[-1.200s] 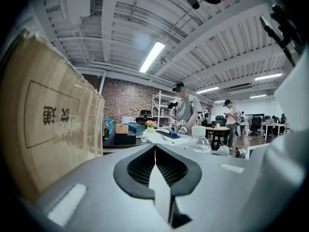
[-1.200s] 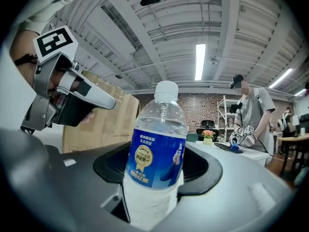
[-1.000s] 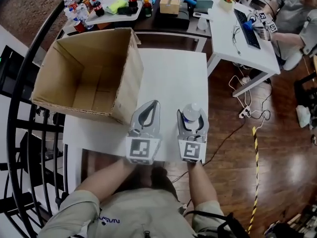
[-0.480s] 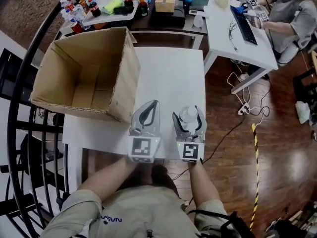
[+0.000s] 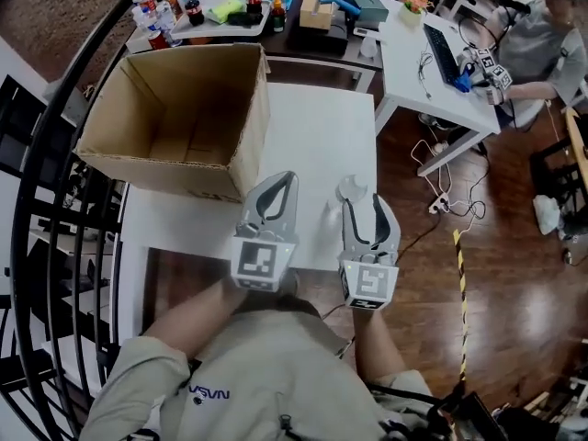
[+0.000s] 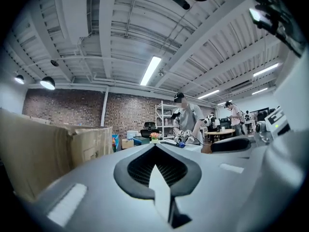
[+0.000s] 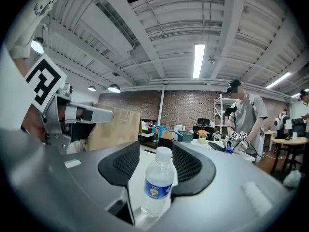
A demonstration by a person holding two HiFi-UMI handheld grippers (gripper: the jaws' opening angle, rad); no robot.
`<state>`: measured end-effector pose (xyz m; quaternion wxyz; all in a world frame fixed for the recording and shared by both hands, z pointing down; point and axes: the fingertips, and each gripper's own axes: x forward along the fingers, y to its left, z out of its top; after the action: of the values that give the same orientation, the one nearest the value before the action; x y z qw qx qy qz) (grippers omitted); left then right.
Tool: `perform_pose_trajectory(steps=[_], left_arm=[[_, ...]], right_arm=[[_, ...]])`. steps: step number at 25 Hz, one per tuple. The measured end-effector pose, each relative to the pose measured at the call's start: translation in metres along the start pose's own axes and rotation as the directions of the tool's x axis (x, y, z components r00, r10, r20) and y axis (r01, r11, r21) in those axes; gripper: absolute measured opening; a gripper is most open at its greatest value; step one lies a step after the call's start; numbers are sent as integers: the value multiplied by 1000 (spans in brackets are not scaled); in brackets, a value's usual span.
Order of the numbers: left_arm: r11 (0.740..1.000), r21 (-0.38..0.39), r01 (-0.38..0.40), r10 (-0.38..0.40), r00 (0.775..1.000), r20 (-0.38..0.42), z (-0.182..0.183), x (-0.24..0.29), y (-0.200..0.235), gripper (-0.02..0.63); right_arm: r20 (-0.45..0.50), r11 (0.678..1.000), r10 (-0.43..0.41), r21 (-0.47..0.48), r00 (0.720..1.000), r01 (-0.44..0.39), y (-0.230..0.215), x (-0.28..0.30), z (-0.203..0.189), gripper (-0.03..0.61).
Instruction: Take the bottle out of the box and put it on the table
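A clear water bottle (image 5: 352, 189) with a white cap and blue label stands upright on the white table (image 5: 312, 136), near its front right corner. My right gripper (image 5: 366, 208) sits just behind it. Its jaws stand apart and have just been closing, with neither pad on the bottle. In the right gripper view the bottle (image 7: 157, 187) shows in the gap of the right gripper (image 7: 157, 151). My left gripper (image 5: 276, 191) is shut and empty, its tips meeting (image 6: 155, 146). The open cardboard box (image 5: 175, 118) lies at the table's far left.
The box wall (image 6: 43, 149) is close on the left gripper's left. A white desk (image 5: 432, 72) with a keyboard stands to the right, a person seated at it. A cluttered table (image 5: 220, 7) is behind the box. A black railing (image 5: 37, 200) runs along the left; cables (image 5: 441, 200) lie on the floor.
The right jaws opened off the bottle, and the gripper drew back and up, leaving the bottle standing on the table. The left gripper also rose and pulled back, still shut.
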<state>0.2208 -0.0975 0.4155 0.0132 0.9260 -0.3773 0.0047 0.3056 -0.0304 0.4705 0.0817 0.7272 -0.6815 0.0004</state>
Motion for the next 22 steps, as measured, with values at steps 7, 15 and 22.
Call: perform_pose_trajectory(steps=[7,15,22], left_arm=[[999,-37,-2,3,1000,20,44,-110,55,0],[995,-55,-86,88,996,22,42,-250,145,0],[992,-33,-122,121,993,-8,32,-301,152,0]], right_arm=[[10,996,-30,88,999,29,72,-57,79,0],[-7,994,-43,99,999,43,163,-111,113,0],[-11,992,-15,124,1000,16,199,-129,97,0]])
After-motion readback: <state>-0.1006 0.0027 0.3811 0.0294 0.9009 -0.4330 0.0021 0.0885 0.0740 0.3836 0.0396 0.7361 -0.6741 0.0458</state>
